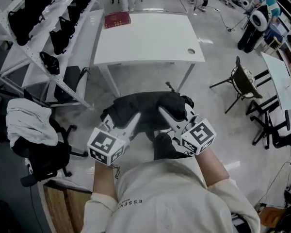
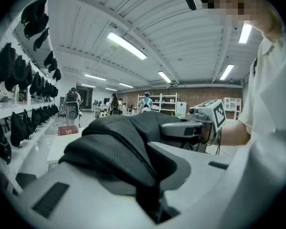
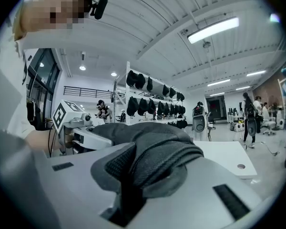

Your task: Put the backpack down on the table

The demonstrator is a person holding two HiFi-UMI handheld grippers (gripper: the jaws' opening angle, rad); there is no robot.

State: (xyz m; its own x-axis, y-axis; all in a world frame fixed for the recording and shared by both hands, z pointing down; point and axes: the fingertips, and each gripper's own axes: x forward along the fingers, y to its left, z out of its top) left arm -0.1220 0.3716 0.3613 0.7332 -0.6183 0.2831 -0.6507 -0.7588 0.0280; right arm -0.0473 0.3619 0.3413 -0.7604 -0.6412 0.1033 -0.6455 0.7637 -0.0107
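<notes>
Both tools are loaded here: the left gripper (image 1: 135, 117) has its jaws pinched nearly together on a thick fold of the backpack (image 1: 146, 108), and the right gripper (image 1: 163, 112) is clamped just as narrowly on a fold at the other side, so the bag hangs slung between the two sets of tips, up in the air and short of the table (image 1: 150, 40), which stands ahead of both, beyond the tips. To do this step well, I'd say carry both grippers forward together and level, so neither fold drags out of its pinch, bring the bag fully over the top before lowering, let its underside settle flat, and only then ease the jaws apart. The near right part of the top looks the safer spot, well away from the red book (image 1: 117, 19) at the far left corner. The bag is soft black woven cloth, slumped and rounded with no stiff frame showing, and the part in the right jaws looks like padded mesh, so it should give and sag rather than slide. The jaws are smooth pale plastic with dark pad strips. The table is white, flat and hard, with a small round hole ahead of the right gripper.
</notes>
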